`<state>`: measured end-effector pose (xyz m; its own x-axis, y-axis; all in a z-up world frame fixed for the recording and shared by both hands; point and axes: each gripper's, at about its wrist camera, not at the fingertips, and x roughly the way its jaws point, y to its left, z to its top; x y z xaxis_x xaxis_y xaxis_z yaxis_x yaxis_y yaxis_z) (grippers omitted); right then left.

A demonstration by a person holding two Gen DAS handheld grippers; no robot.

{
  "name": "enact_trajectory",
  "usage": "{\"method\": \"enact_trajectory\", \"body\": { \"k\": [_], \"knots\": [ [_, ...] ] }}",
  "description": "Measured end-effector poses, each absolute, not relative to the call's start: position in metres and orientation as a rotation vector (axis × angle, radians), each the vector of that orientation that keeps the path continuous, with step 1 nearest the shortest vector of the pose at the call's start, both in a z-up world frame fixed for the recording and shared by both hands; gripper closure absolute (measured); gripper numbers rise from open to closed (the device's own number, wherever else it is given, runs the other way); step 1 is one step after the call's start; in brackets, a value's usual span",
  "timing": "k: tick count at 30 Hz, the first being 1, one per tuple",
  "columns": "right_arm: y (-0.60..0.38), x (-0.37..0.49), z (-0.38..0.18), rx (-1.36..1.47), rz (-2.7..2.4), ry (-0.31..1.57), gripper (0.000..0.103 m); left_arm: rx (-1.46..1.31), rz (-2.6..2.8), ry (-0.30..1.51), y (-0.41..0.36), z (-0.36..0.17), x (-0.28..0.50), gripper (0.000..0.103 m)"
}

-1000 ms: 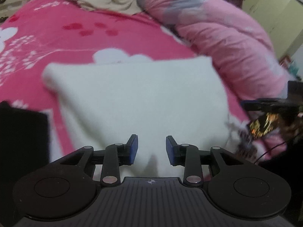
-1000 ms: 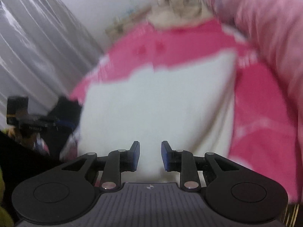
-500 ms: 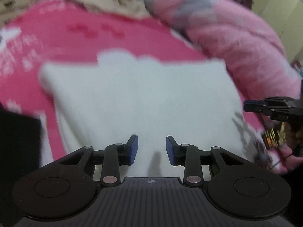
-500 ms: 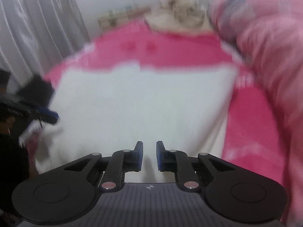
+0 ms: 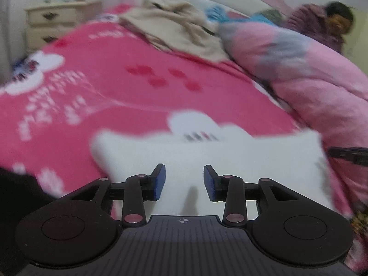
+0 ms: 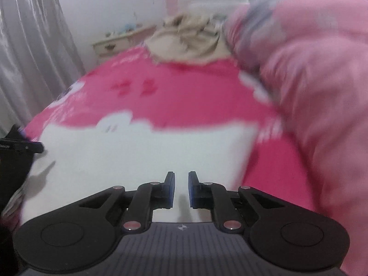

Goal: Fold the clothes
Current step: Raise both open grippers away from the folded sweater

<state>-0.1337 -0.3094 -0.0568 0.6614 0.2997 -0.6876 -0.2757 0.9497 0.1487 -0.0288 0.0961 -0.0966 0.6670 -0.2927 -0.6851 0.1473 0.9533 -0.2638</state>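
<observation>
A bed spread with a pink printed cover fills both wrist views, with a rolled pink quilt along its right side and a crumpled beige garment near the headboard. On the near part of the cover lies the task's thing, a white folded cloth, flat and roughly rectangular, its long axis running across the views from left to right. It lies ahead of and below both tools. The left gripper hovers over the near edge toward the cloth's left half, its blue pads apart with nothing between them; its jaws have just been opening. The right gripper hangs over the near edge toward the right half, its pads drawn close with a narrow slot left and no fabric pinched; its jaws have just been closing. Each tool shows at the side of the other's view, so the pair straddles the cloth's middle, neither clearly nearer. The next fold probably turns on that crosswise axis, each gripper taking its own side. Blur hides whether either touches the fabric.
</observation>
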Motion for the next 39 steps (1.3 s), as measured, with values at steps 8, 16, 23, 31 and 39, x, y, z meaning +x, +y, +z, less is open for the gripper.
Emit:
{"method": "enact_trajectory", "body": {
  "k": [8,16,23,31,39],
  "knots": [
    [-0.346,-0.079,-0.099,0.211,0.158,0.879,0.091,-0.204,-0.155,0.816,0.109,-0.12,-0.009,0.066],
    [-0.336,-0.077,-0.06,0.168,0.188,0.774,0.088,-0.271,-0.098,0.787,0.12,-0.109,-0.006,0.062],
    [-0.334,-0.055,-0.097,0.189,0.145,0.87,0.092,-0.25,-0.089,0.796,0.122,-0.118,-0.004,0.063],
    [-0.332,-0.053,-0.094,0.17,0.146,0.877,0.092,-0.259,-0.086,0.796,0.125,-0.119,-0.002,0.063],
    [-0.332,-0.059,-0.087,0.169,0.146,0.87,0.092,-0.205,-0.08,0.778,0.119,-0.109,-0.008,0.063]
  ]
}}
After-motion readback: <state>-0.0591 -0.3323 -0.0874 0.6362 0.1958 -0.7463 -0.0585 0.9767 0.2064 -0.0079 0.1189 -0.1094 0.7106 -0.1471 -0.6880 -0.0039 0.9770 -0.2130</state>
